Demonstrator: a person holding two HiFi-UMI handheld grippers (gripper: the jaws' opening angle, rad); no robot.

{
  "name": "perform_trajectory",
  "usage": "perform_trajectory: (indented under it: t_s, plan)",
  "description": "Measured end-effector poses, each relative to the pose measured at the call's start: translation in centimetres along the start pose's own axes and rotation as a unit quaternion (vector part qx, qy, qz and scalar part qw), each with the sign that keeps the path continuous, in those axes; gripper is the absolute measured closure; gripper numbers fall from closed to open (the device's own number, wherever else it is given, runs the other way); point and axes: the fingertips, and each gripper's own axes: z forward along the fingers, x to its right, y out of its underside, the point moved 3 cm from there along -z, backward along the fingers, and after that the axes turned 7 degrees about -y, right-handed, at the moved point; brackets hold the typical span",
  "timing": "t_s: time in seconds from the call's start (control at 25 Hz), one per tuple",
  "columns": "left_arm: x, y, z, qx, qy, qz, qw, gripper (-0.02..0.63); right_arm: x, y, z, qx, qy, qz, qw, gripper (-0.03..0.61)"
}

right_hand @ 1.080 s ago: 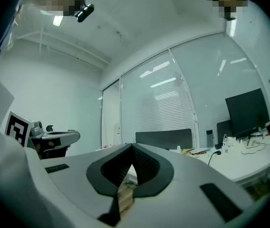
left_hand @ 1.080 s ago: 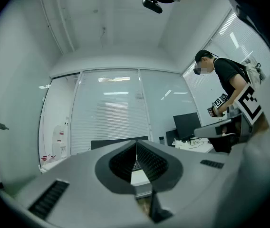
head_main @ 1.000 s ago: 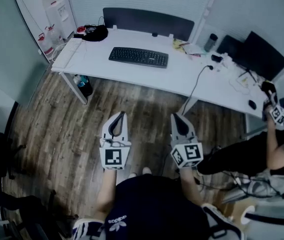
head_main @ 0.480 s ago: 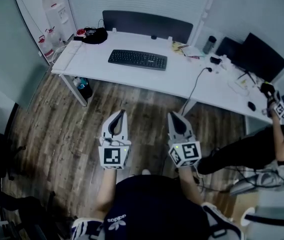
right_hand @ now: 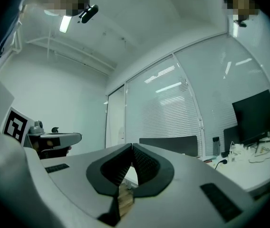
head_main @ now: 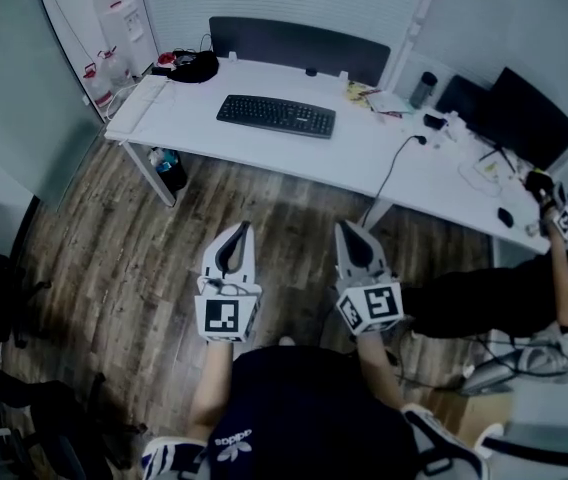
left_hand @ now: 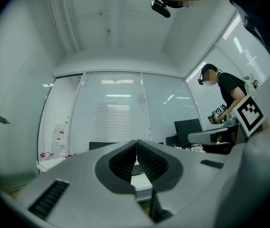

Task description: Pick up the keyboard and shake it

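Observation:
A black keyboard (head_main: 276,115) lies flat on the white desk (head_main: 364,153) at the far side of the room. Both grippers hang over the wooden floor, well short of the desk. My left gripper (head_main: 240,230) is shut with nothing between its jaws; in the left gripper view (left_hand: 136,142) the tips meet and a strip of the keyboard shows through the gap below them. To its right, my right gripper (head_main: 350,231) is likewise shut and empty, and its own view (right_hand: 132,147) shows the tips touching.
A dark chair back (head_main: 299,46) stands behind the desk. A black monitor (head_main: 519,113), a cup (head_main: 422,87), a cable (head_main: 392,173) and papers sit at the desk's right. Another person (head_main: 564,288) with a gripper sits at right. A water bottle (head_main: 167,166) stands beneath the desk's left end.
The view has shifted slightly; both grippers stay almost still over the floor. The person at right has moved their arm and gripper a little.

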Motion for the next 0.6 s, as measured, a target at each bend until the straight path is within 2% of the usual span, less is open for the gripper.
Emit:
perform_trajectory:
  t_s: [0.28,0.6]
  plan:
    - [0.7,0.6,-0.2,-0.004,-0.016,-0.016,0.9997,0.606,1.0,0.9,-0.7,-0.011,-0.002,0.008,1.000,0.574]
    - [-1.3,2.2,2.8,-0.011,0.009,-0.030,0.9994,0.606,0.9,2.4,2.6,-0.028,0.010,0.014,0.999,0.574]
